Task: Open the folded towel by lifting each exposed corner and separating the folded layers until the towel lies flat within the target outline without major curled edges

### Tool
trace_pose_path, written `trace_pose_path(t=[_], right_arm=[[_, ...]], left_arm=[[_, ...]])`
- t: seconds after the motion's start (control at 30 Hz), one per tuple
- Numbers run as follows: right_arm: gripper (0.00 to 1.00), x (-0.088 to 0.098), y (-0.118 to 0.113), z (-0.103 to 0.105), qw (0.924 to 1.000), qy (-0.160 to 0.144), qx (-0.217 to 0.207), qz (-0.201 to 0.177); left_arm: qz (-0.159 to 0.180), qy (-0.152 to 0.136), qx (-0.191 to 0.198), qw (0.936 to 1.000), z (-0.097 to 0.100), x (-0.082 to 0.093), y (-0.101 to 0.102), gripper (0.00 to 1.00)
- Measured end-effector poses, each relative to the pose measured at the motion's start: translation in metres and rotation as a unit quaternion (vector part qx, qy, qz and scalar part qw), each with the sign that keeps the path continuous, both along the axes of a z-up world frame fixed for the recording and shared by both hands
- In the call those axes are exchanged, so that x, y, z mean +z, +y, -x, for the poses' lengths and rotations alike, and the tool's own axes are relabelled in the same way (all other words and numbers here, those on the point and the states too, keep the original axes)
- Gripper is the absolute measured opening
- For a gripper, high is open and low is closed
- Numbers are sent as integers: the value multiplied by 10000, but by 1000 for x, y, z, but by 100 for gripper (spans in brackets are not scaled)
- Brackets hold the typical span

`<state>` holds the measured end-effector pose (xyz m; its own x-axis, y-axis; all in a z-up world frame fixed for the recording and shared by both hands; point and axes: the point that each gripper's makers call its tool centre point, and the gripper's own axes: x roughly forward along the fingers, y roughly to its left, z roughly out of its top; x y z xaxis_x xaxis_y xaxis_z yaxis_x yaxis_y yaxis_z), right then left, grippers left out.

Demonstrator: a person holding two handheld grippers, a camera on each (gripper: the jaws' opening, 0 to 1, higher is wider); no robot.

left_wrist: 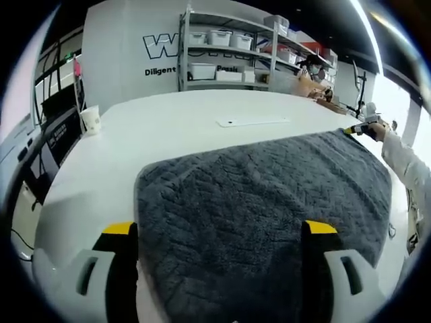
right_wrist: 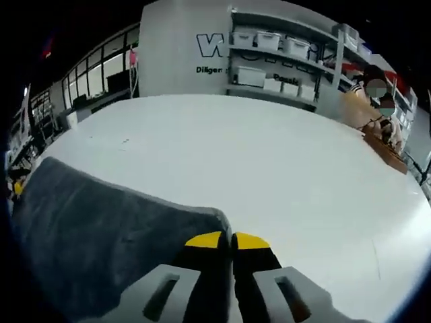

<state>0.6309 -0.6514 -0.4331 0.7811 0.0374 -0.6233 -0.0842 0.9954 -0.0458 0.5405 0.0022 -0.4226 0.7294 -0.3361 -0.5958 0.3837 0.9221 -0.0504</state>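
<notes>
The dark grey towel [left_wrist: 269, 208] lies spread on the white bench [left_wrist: 168, 128]. The left tool [left_wrist: 219, 232] stands wide over its near edge. The right tool [right_wrist: 227, 240] pinches a towel corner; the left gripper view also shows a paper cup [left_wrist: 91, 120].

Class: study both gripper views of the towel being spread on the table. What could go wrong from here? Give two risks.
1. The right gripper is shut on the towel at its corner; a pull may drag the whole towel across the smooth table instead of flattening it.
2. The left gripper is open, its jaws astride the near edge; closing there may bunch or curl that edge.
</notes>
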Motion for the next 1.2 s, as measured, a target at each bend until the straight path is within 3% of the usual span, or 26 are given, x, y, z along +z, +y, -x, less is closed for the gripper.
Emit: trace_pose_path(t=[0.4,0.93,1.1,1.2], right_arm=[[0,-9,-4,-1,9995,22,-40,306],[0,-11,-13,-4,9991,-76,-207,360],[6,-9,-19,-4,9953,-18,-202,947],[17,-4,-29,-3,9897,36,-362,1382]], left_arm=[[-35,1,36,10000,-1,0,2,99],[-92,16,59,9999,-3,0,4,99],[-90,19,69,9999,-3,-1,5,99],[-72,9,55,10000,-3,0,4,99]])
